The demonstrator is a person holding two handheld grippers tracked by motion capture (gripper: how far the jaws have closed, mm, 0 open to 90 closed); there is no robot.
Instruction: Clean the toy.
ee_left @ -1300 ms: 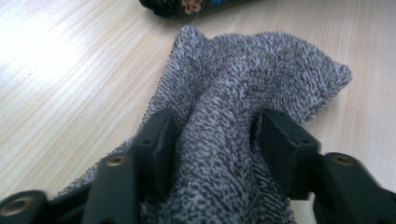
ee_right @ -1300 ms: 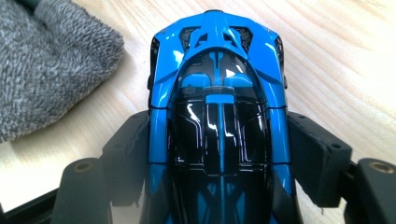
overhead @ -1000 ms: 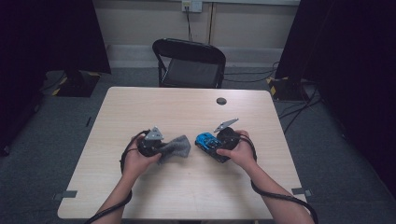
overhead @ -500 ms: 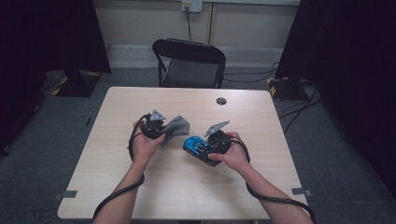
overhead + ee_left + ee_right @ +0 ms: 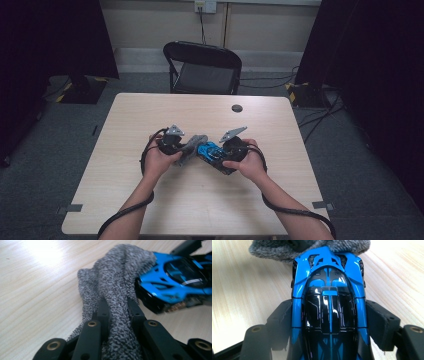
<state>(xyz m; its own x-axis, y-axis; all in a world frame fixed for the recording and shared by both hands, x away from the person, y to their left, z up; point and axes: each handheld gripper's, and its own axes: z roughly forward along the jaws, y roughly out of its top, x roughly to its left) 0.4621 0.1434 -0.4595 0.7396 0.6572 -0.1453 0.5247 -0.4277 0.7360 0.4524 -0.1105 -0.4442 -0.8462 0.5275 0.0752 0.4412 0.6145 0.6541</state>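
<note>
A glossy blue and black toy car (image 5: pixel 329 302) sits between the jaws of my right gripper (image 5: pixel 329 312), which is shut on its sides. My left gripper (image 5: pixel 117 306) is shut on a grey fuzzy cloth (image 5: pixel 117 277); the cloth's far end rests against one end of the car (image 5: pixel 172 277). In the high view both hands meet at the middle of the table, with the left gripper (image 5: pixel 179 149), the cloth (image 5: pixel 191 145), the car (image 5: pixel 210 151) and the right gripper (image 5: pixel 222 156) in a row from left to right, just above the wood.
The light wooden table (image 5: pixel 150 115) has a small black round object (image 5: pixel 237 108) near its far edge. A black folding chair (image 5: pixel 202 67) stands behind the table. Cables trail from both grippers along the forearms.
My left gripper has carried the cloth to the right, and the cloth now lies against the car. The right gripper with the car has barely shifted.
</note>
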